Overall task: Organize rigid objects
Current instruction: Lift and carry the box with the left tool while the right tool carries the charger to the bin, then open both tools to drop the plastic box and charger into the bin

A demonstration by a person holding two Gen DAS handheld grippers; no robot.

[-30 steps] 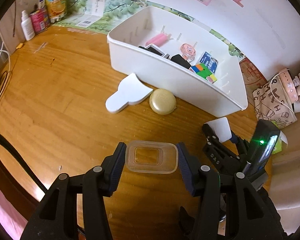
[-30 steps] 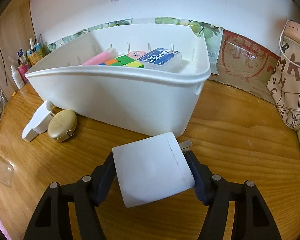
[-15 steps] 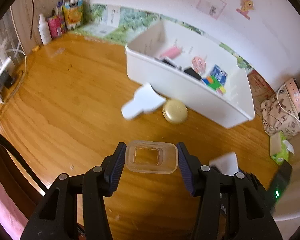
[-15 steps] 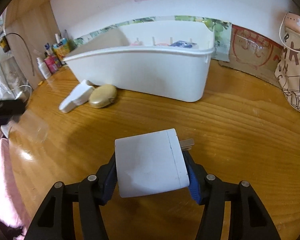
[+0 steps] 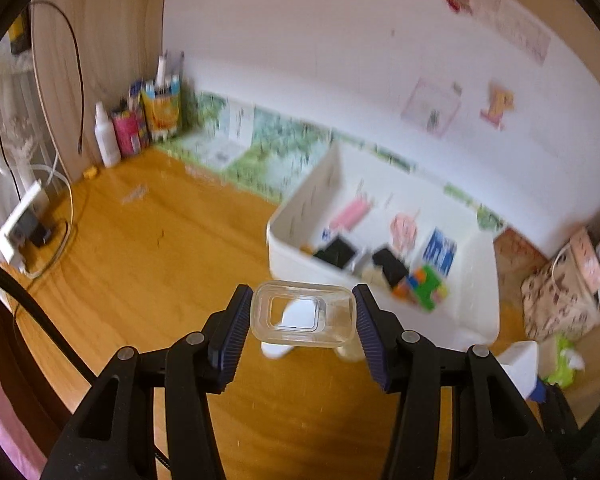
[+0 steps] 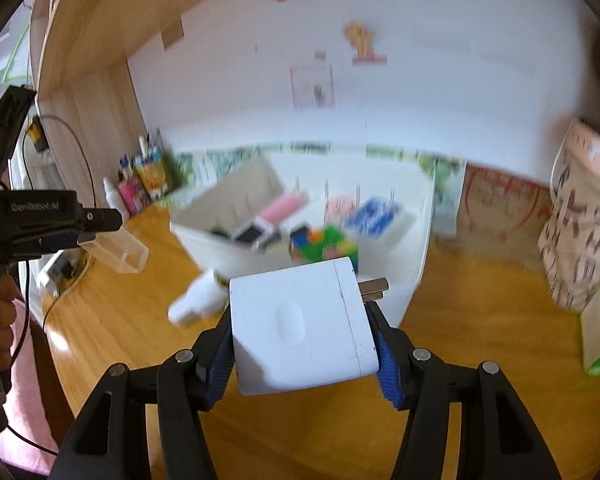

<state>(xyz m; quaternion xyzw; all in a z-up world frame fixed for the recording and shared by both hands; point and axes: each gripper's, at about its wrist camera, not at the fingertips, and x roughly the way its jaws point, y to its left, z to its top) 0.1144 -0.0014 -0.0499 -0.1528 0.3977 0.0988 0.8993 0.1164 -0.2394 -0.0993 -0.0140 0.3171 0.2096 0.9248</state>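
Each gripper clamps one thing: left a clear box, right a charger (white).

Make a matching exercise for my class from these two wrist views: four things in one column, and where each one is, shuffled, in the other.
Things:
1. clear plastic box
2. white charger
3. colour cube
4. white bottle

Places:
A. inside the white bin
B. between the right gripper jaws
C. at the table's far corner, beside the wooden panel
D. between the left gripper jaws

Pairs: 1-D, 2-B, 3-A, 4-C
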